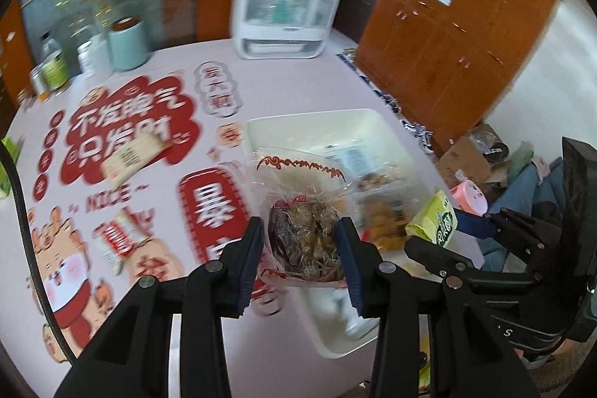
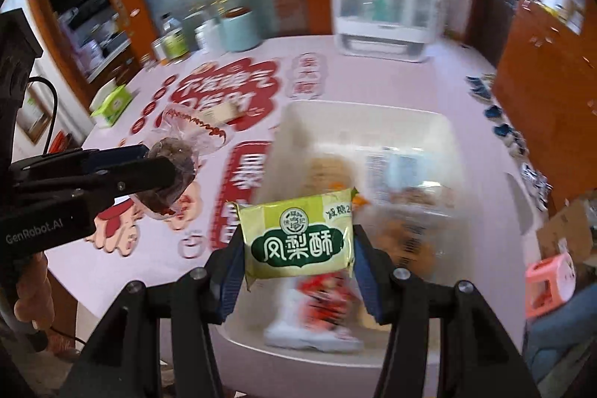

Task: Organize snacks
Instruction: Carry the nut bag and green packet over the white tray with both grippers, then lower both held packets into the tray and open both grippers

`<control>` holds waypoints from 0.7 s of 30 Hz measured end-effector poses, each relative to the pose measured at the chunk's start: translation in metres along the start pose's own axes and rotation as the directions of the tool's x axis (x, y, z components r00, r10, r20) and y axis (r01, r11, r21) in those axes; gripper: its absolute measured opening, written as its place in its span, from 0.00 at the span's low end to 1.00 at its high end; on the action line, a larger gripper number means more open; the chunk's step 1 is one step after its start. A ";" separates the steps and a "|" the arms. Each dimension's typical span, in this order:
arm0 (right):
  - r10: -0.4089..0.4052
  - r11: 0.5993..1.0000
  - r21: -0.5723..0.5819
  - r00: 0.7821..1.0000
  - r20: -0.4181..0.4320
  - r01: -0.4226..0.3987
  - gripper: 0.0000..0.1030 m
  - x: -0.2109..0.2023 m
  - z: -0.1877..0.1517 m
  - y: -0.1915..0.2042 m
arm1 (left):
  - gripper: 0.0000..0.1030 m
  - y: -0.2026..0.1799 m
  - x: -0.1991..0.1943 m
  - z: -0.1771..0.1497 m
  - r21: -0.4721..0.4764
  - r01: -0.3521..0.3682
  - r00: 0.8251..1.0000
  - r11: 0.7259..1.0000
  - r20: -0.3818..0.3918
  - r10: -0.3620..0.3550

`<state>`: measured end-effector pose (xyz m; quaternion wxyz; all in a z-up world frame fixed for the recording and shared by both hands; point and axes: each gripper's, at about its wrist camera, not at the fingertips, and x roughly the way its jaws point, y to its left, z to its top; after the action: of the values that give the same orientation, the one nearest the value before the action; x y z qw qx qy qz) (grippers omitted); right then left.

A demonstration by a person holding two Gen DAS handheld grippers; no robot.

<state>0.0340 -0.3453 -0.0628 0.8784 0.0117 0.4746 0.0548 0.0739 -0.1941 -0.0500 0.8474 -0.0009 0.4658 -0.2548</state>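
My left gripper (image 1: pixel 302 263) is shut on a clear-wrapped dark snack (image 1: pixel 306 237), held in the air over the near left rim of the white bin (image 1: pixel 283 125). In the right wrist view that same snack (image 2: pixel 175 170) and the left gripper (image 2: pixel 168 174) hang at the left, over the table. My right gripper (image 2: pixel 298 260) is shut on a yellow-green pineapple cake packet (image 2: pixel 298 237) above the white bin (image 2: pixel 369 114), which holds several blurred snack packs. The right gripper (image 1: pixel 447 234) with its packet (image 1: pixel 436 222) shows at the right of the left wrist view.
A beige packet (image 1: pixel 138 152) and a red-and-white packet (image 1: pixel 119 241) lie on the printed pink tablecloth (image 1: pixel 298 88). At the back stand a white dome appliance (image 1: pixel 283 6), a mint canister (image 1: pixel 127 43) and jars. A green box (image 2: pixel 112 103) sits at the table's left edge.
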 end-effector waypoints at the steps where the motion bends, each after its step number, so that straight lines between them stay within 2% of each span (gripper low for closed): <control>1: -0.012 1.000 0.009 1.000 0.004 0.012 0.52 -0.003 -0.002 -0.009 | 0.38 -0.009 0.004 0.003 0.007 0.002 1.000 1.000 0.001 -0.002; 9: -0.048 0.998 0.044 0.998 0.036 0.047 0.52 -0.017 -0.005 -0.059 | 0.38 -0.051 0.034 0.035 0.033 -0.014 1.000 0.999 0.014 0.013; 15: -0.079 0.997 0.018 0.993 0.084 0.078 0.53 -0.015 0.020 -0.073 | 0.38 -0.068 0.042 0.057 0.055 -0.039 0.998 0.998 0.044 0.037; 21: -0.132 0.990 -0.027 0.986 0.105 0.136 0.55 0.009 0.049 -0.079 | 0.39 -0.068 0.053 0.068 0.060 -0.087 0.995 0.994 0.051 0.084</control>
<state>0.0869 -0.4215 -0.0493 0.9036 -0.0322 0.4272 0.0028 0.1215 -0.2925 -0.0369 0.8681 0.0395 0.4368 -0.2325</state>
